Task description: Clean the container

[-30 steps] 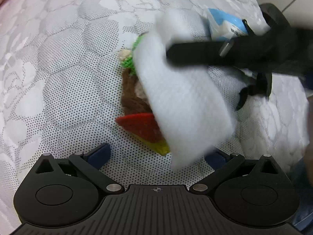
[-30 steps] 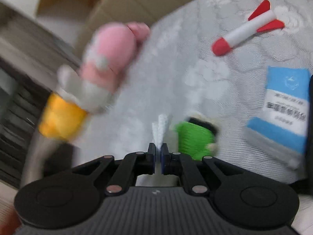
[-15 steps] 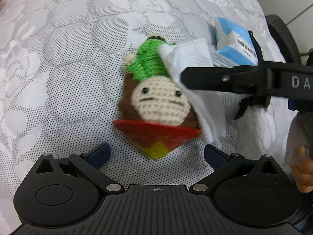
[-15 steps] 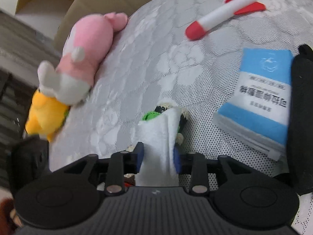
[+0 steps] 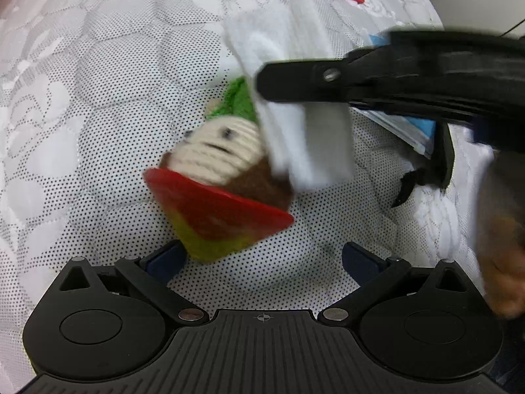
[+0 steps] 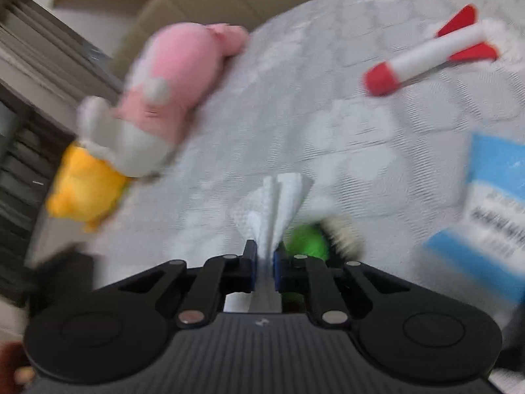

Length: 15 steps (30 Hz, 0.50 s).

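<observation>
left wrist view: right gripper (image 5: 262, 82) clamped on white tissue (image 5: 305, 138) wiping the crocheted container (image 5: 223, 177) lying mid-bed between left gripper's (image 5: 262, 259) parted jaws; next, likely another steady pass.

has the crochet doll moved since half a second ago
Yes. In the left wrist view the crochet doll has tilted and slid toward the left claw's left finger, its red base swung down to the right.

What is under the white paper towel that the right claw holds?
The white paper towel hangs over the crochet doll, covering its right side and part of the green top. The face and red-and-yellow cone stay visible. What is under the covered part cannot be seen.
</observation>
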Tool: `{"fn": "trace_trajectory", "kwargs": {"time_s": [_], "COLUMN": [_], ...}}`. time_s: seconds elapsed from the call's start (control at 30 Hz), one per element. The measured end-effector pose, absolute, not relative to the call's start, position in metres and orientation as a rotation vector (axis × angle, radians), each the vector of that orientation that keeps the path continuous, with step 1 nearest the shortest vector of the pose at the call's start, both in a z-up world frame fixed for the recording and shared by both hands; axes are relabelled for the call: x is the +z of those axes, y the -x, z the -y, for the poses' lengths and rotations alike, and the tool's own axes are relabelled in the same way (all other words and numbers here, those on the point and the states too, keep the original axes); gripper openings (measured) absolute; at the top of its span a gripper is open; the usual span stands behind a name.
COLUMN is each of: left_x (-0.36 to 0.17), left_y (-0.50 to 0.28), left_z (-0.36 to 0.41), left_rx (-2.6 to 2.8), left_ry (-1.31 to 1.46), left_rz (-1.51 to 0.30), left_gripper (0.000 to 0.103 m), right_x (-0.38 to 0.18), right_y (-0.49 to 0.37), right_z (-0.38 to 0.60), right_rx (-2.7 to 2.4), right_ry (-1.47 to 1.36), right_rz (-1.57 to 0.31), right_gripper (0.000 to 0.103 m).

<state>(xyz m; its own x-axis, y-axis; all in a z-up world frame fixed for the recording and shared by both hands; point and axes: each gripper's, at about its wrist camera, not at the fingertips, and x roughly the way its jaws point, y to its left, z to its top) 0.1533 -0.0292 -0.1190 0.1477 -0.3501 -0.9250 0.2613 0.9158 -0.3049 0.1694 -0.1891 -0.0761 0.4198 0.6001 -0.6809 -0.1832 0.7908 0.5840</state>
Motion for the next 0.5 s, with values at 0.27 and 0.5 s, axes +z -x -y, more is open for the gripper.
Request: {"fn": "trace_trajectory", "kwargs": {"time_s": [0.27,0.5], "left_x": [-0.113,-0.116], "left_y": [-0.162,-0.165], "left_z": [0.009,0.025], "left_rx": [-0.418,-0.389], "left_ry": [0.285,0.315], "left_rz": [-1.357,-1.203], "left_gripper": [0.103,0.103], "right_x": [-0.073,-0.033], "right_y": [-0.163,-0.143], "right_z": [0.218,0.244], "right_rx": [0.315,0.383], "right_ry": [-0.285,-0.44], "right_rz": [-0.993,-0.912], "right_gripper": [0.011,0.013]}}
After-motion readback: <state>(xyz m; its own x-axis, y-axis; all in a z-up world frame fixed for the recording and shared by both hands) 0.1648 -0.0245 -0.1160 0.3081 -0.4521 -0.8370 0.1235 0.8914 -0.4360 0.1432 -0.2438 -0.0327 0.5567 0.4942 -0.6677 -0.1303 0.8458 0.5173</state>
